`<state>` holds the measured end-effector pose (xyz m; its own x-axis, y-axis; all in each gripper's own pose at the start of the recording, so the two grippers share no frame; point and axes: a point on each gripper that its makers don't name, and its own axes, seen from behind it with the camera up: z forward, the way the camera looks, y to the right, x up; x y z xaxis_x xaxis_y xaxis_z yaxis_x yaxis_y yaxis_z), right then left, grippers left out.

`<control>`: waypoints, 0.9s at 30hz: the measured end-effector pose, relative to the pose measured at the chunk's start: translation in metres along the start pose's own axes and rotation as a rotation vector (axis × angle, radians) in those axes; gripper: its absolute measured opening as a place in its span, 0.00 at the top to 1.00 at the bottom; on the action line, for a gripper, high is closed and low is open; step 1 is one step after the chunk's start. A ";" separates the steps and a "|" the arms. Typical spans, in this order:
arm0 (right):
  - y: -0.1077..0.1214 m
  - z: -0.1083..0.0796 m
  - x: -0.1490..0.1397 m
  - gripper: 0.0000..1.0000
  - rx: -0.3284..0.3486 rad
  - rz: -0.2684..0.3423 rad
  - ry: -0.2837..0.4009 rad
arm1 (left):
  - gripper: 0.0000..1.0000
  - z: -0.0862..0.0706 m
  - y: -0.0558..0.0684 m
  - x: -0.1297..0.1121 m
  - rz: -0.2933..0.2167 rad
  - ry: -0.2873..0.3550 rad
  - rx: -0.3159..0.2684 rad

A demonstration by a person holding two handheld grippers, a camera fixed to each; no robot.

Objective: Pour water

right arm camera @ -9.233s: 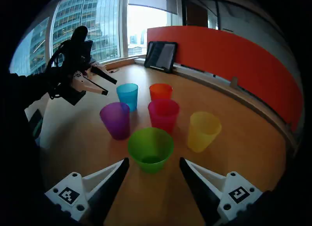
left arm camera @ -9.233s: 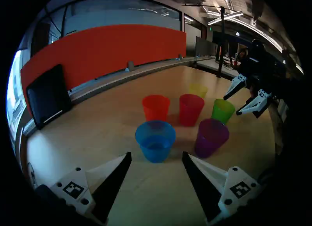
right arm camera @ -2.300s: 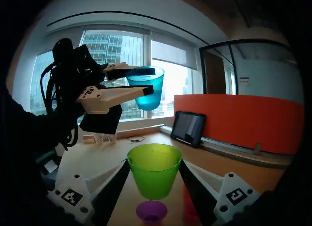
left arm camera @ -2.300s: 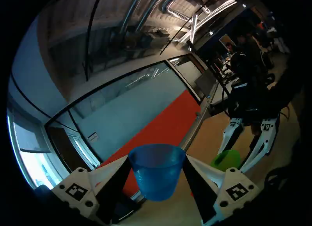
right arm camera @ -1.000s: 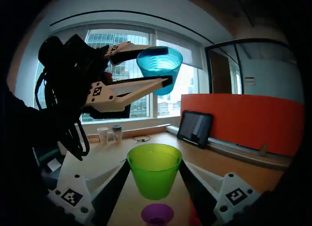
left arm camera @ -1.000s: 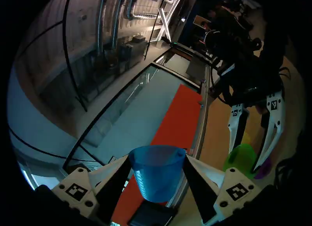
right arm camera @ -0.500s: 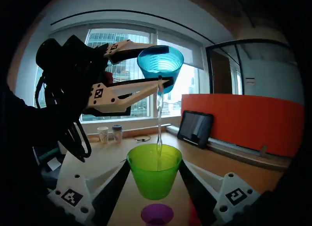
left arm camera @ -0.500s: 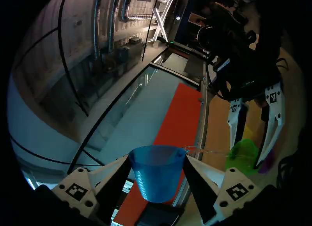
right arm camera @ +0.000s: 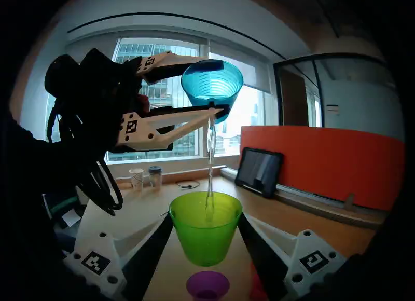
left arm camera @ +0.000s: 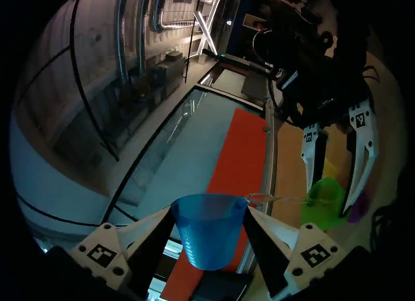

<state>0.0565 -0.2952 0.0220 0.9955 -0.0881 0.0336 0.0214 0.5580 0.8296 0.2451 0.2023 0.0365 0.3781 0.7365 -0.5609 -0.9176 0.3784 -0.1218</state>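
My left gripper (left arm camera: 208, 233) is shut on a blue cup (left arm camera: 208, 229), tipped over on its side; in the right gripper view the same blue cup (right arm camera: 212, 88) hangs high with its mouth facing me. A thin stream of water (right arm camera: 210, 155) falls from its rim into a green cup (right arm camera: 206, 226), which my right gripper (right arm camera: 206, 237) holds upright, shut on it. In the left gripper view the green cup (left arm camera: 320, 202) sits between the right gripper's white fingers (left arm camera: 311, 161), with the stream (left arm camera: 277, 199) reaching it.
Below the green cup a purple cup (right arm camera: 207, 286) stands on the wooden table (right arm camera: 290, 213). A dark tablet (right arm camera: 258, 172) leans on the ledge before an orange wall panel (right arm camera: 332, 158). Two small cups (right arm camera: 142, 177) stand near the window. A person's dark sleeve (right arm camera: 46, 161) holds the left gripper.
The blue cup has tipped further since a second ago, and water began to run from it into the green cup. Both grippers stay nearly in place.
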 end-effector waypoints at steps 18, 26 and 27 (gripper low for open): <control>0.003 -0.001 0.000 0.09 -0.007 -0.001 0.003 | 0.12 -0.002 -0.003 0.007 0.088 0.010 0.010; 0.004 -0.002 0.001 0.09 -0.008 -0.003 0.005 | 0.13 -0.001 -0.003 0.010 0.122 0.018 0.011; 0.004 -0.002 0.001 0.09 -0.008 -0.004 0.005 | 0.13 -0.001 -0.003 0.010 0.128 0.019 0.012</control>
<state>0.0581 -0.2918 0.0240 0.9959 -0.0860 0.0276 0.0258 0.5641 0.8253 0.2516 0.2082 0.0301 0.2559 0.7685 -0.5864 -0.9566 0.2888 -0.0390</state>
